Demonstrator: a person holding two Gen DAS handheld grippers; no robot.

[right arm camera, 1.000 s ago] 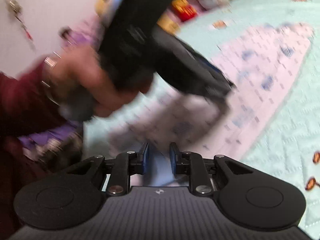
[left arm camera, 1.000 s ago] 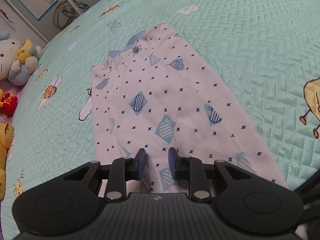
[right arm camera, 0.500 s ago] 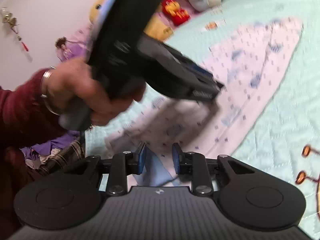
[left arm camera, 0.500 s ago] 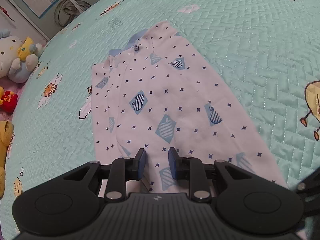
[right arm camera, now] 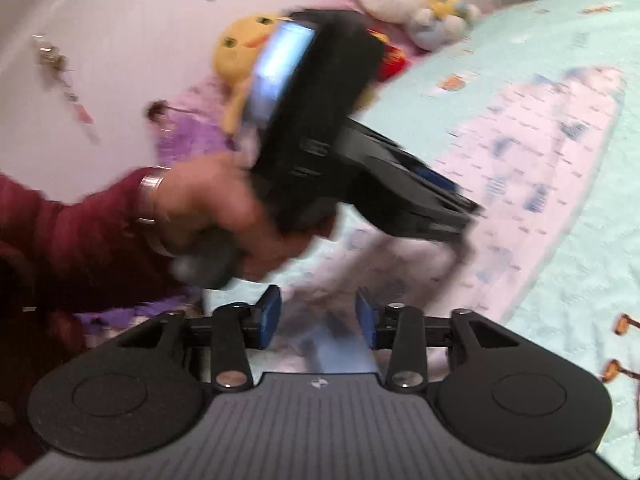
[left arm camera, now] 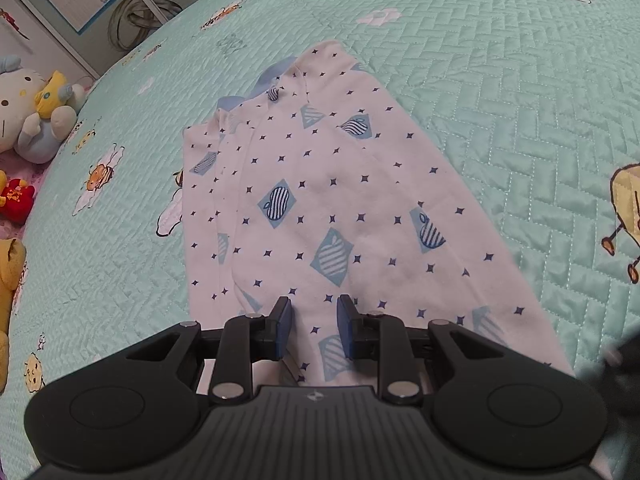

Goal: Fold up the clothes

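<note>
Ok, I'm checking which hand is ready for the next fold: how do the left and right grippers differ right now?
The left gripper shows a narrow gap between its pads. The right gripper stands wider, its jaws opening. The left gripper looks along the patterned garment from its near edge, while the right gripper looks across it from the side. Shared: cloth shows between both pairs of jaws, and neither is visibly pinching it.
</note>
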